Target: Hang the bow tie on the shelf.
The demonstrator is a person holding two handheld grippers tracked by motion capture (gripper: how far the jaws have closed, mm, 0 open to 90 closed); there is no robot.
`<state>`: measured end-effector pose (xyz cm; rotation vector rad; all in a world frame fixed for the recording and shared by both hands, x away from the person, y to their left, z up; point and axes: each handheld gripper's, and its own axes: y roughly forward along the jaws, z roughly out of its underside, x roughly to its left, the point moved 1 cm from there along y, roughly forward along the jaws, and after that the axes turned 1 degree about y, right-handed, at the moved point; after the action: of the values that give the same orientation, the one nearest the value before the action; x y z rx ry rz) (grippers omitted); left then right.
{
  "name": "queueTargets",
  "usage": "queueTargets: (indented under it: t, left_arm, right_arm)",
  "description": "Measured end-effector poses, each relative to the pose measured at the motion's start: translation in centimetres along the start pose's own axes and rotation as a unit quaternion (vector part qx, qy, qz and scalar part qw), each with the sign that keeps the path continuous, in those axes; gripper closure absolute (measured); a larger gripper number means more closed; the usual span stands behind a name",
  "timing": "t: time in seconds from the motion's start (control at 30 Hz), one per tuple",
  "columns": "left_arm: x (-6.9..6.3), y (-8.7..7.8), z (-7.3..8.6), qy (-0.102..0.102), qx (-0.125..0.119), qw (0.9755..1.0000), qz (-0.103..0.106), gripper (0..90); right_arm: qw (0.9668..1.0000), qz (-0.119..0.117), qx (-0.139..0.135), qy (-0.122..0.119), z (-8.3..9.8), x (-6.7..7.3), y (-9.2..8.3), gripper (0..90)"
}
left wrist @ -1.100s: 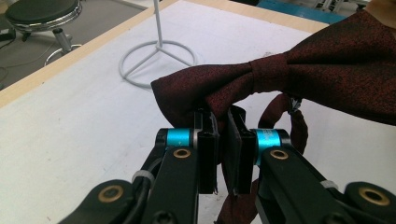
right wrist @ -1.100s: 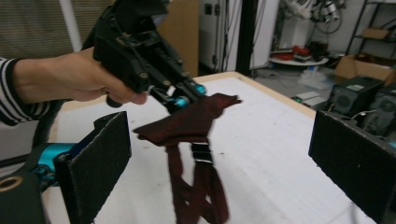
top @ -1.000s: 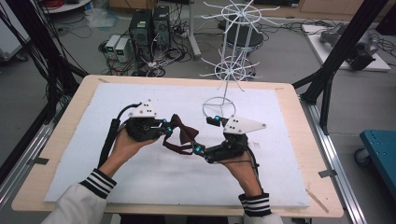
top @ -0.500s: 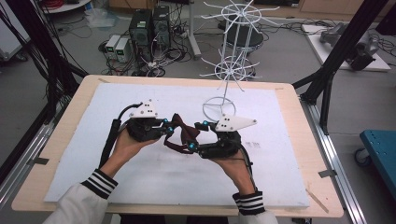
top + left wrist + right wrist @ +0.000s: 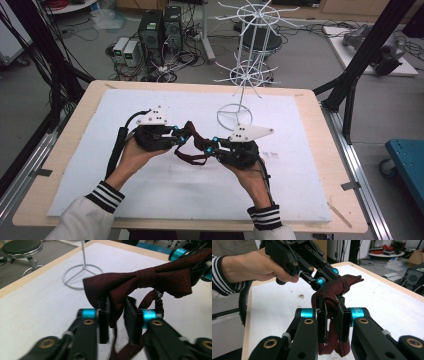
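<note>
You held the burgundy bow tie (image 5: 189, 145) above the bench (image 5: 310, 165) between both tools. The right tool (image 5: 331, 315) had just closed, clamped on one wing; the left tool (image 5: 117, 315) had just been easing apart around the other wing — apparently a handover toward the wire stand (image 5: 235, 117).
</note>
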<state>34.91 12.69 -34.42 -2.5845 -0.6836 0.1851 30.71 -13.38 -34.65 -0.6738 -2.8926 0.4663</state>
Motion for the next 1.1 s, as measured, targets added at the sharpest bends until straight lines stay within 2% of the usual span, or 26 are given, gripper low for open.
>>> queueTargets:
  t: [0.13,0.17,0.2,0.23,0.27,0.3,0.33,0.37,0.4,0.47,0.5,0.6,0.73,0.83,0.9,1.1]
  left_arm:
    - [0.1,-0.1,0.0,0.003,-0.014,0.9999,-0.005,53.4]
    - [0.0,-0.2,0.0,0.009,-0.018,0.9997,-0.015,53.4]
    - [-0.1,-0.2,0.0,0.013,-0.021,0.9994,-0.026,38.7]
    - [-0.2,-0.2,0.0,0.015,-0.021,0.9991,-0.034,30.9]
    - [-0.1,-0.2,0.0,0.015,-0.025,0.9991,-0.030,30.9]
    - [-0.1,-0.2,0.1,0.013,-0.030,0.9993,-0.020,25.4]
    - [-0.1,-0.1,0.1,0.010,-0.034,0.9992,-0.017,16.2]
    - [0.0,-0.1,0.2,0.004,-0.043,0.9988,-0.023,4.0]
    - [0.1,-0.1,0.2,0.006,-0.049,0.9986,-0.019,1.7]
    - [0.2,-0.3,0.3,0.004,-0.053,0.9982,-0.026,1.7]
    - [0.3,-0.5,0.3,-0.001,-0.058,0.9981,-0.021,1.7]
    - [0.3,-1.0,0.3,0.009,-0.059,0.9977,-0.033,1.7]
    - [0.4,-1.8,0.4,0.007,-0.070,0.9968,-0.039,1.7]
    - [0.5,-2.4,1.1,0.007,-0.077,0.9955,-0.054,1.7]
    - [0.6,-2.9,1.7,0.003,-0.082,0.9950,-0.057,1.7]
    - [1.0,-4.9,3.5,0.003,-0.107,0.9915,-0.074,1.7]
  right_arm:
    - [1.0000,0.009,-0.002,0.001,0.0,-0.2,-0.2,82.5]
    - [1.0000,0.009,-0.002,0.001,0.0,-0.2,-0.2,82.5]
    - [0.9999,0.011,-0.005,0.002,0.0,-0.3,-0.4,82.5]
    - [0.9999,0.012,-0.006,0.003,0.0,-0.3,-0.4,82.5]
    - [0.9999,0.012,-0.006,0.003,0.0,-0.3,-0.4,82.5]
    - [0.9999,0.014,-0.004,0.003,0.0,-0.4,-0.5,82.5]
    - [0.9999,0.013,-0.002,0.004,0.0,-0.4,-0.6,82.5]
    - [0.9999,0.015,-0.003,0.003,0.0,-0.4,-0.6,82.5]
    - [0.9999,0.015,-0.003,0.004,0.0,-0.4,-0.7,82.5]
    - [0.9999,0.016,-0.002,0.004,0.0,-0.4,-0.9,82.5]
    - [0.9998,0.018,-0.004,0.001,0.0,-0.4,-1.0,82.5]
    - [0.9997,0.023,-0.007,0.000,0.1,-0.7,-1.4,82.5]
    - [0.9996,0.027,-0.011,0.002,0.0,-1.0,-1.9,82.5]
    - [0.9994,0.031,-0.014,0.000,-0.2,-1.1,-2.3,82.5]
    - [0.9994,0.033,-0.014,0.000,-0.4,-1.2,-2.5,82.5]
    - [0.9991,0.040,-0.016,-0.001,-0.8,-1.8,-3.4,82.5]
